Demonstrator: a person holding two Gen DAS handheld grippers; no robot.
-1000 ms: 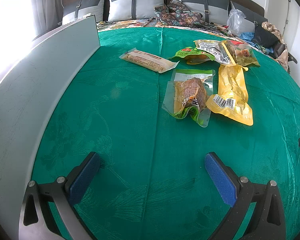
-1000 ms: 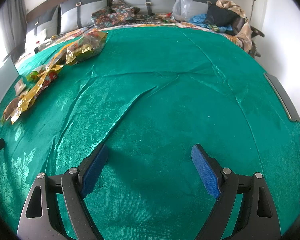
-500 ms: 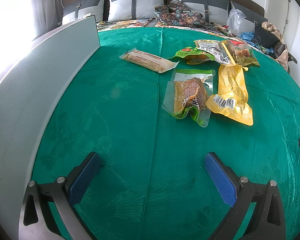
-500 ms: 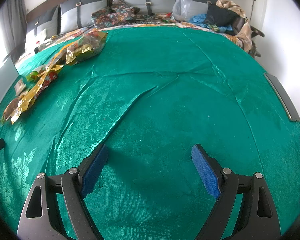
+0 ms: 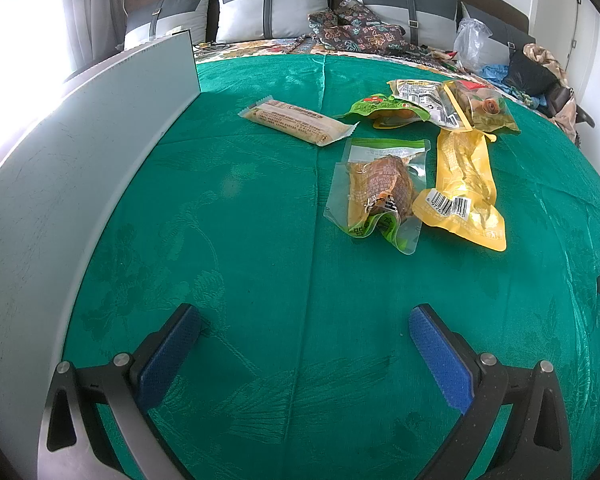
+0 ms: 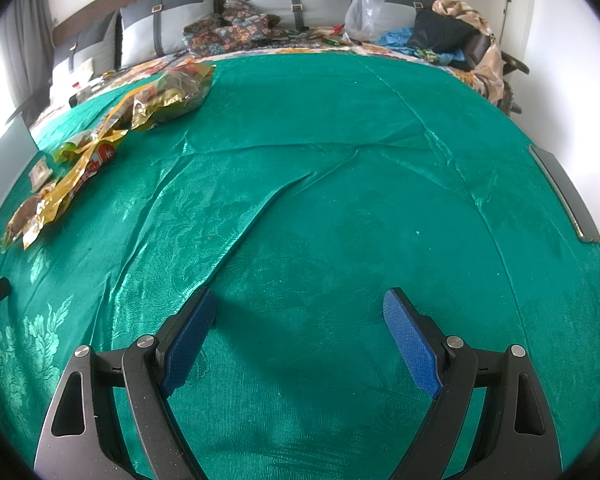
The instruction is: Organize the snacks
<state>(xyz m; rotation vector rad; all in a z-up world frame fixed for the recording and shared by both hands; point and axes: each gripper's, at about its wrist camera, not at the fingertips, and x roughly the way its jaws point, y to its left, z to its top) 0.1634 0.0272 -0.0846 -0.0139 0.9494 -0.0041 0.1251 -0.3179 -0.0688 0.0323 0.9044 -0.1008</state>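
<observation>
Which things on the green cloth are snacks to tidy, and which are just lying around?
Snacks to tidy:
beige bar
clear-green pouch
yellow pouch
green packet
silver packet
olive bag

Just lying around:
pillows
patterned cloth
plastic bag
grey board

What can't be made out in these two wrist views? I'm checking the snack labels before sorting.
- Left wrist view: the print on the beige bar wrapper is too small to read.
- Left wrist view: the grey-printed pouch is partly covered by the olive snack bag.
- Right wrist view: the snack pile sits far left, squeezed by the fisheye, so single packets blur together.
</observation>
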